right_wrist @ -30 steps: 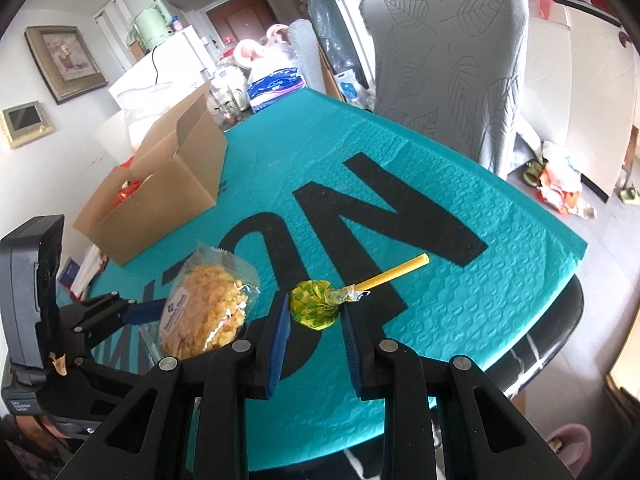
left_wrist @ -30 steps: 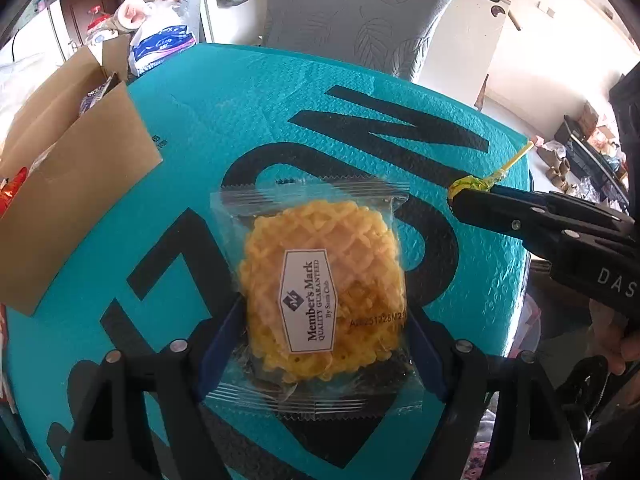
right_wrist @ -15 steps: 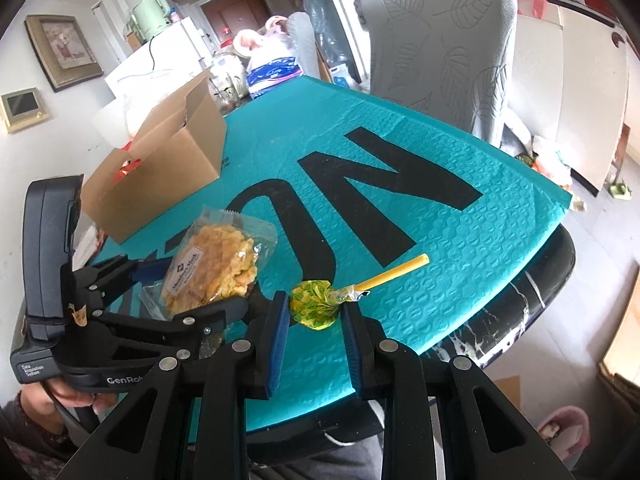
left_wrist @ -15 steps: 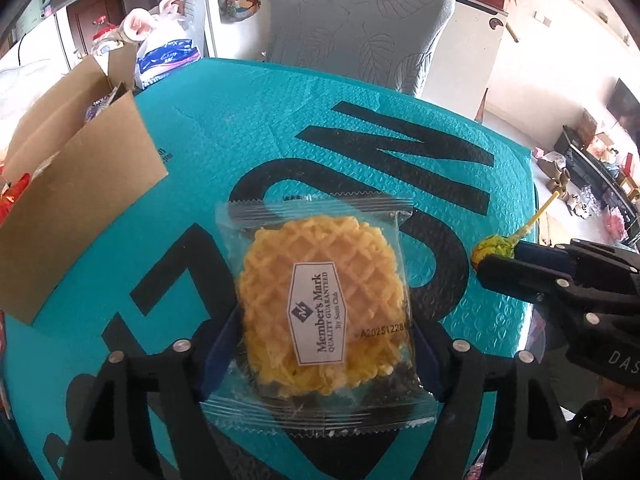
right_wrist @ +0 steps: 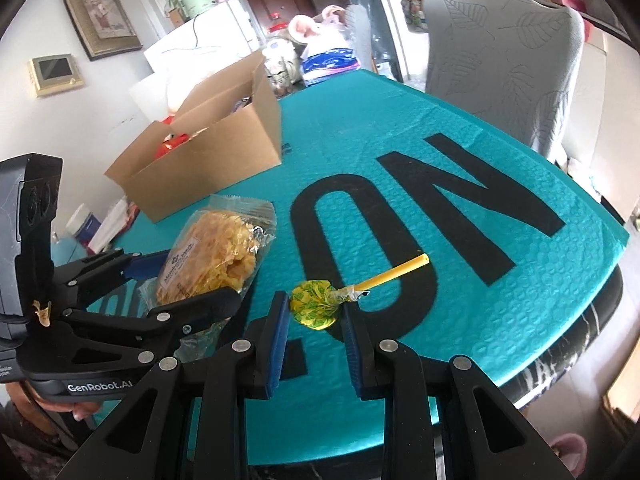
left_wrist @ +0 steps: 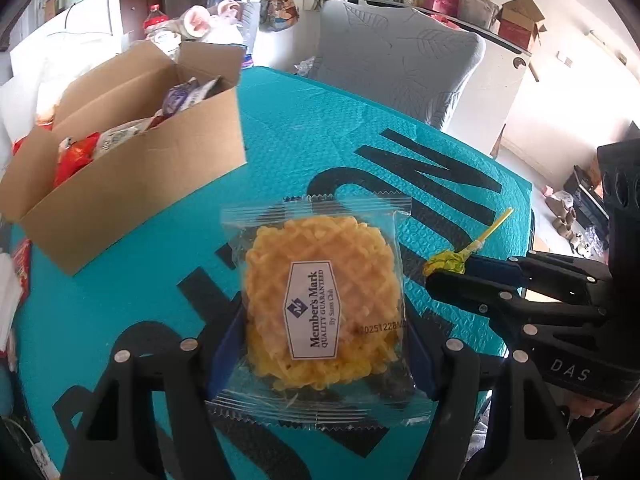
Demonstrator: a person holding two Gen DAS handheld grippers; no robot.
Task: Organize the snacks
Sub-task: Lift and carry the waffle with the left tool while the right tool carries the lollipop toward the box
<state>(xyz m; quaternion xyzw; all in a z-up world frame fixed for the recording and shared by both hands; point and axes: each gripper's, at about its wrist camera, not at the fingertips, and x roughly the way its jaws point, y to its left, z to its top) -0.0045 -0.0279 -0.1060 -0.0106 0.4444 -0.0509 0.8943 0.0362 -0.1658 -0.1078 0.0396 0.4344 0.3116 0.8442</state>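
While left tool closes, gripping waffle pack, right tool clamps lollipop.

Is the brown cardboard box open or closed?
Open: the brown cardboard box's flaps stand up, and snack packets show inside from above.

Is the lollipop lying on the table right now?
No. The lollipop sits clamped in the right gripper, lifted above the teal table cover.
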